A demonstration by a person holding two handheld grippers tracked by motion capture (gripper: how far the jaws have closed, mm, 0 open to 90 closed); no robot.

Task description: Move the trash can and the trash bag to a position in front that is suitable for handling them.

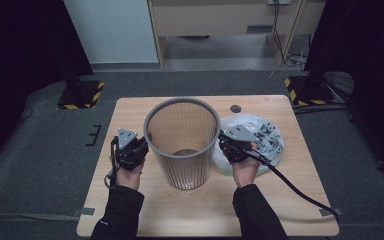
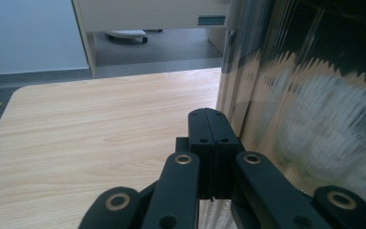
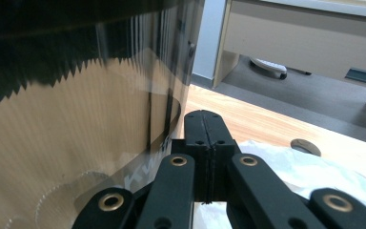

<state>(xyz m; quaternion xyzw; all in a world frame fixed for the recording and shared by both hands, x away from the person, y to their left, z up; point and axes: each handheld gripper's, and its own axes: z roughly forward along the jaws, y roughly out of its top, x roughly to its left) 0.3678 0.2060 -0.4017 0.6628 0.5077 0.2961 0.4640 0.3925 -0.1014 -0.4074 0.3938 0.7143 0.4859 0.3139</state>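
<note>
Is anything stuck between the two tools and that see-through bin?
Nothing visible. The left tool and the right tool, both shut and empty, sit right beside the bin's ribbed wall on opposite sides. The plastic bag lies under the right one.

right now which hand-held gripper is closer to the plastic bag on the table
Right. The right hand-held gripper is over the plastic bag's left edge, between it and the ribbed bin. The left hand-held gripper is on the bin's far side from the bag.
</note>
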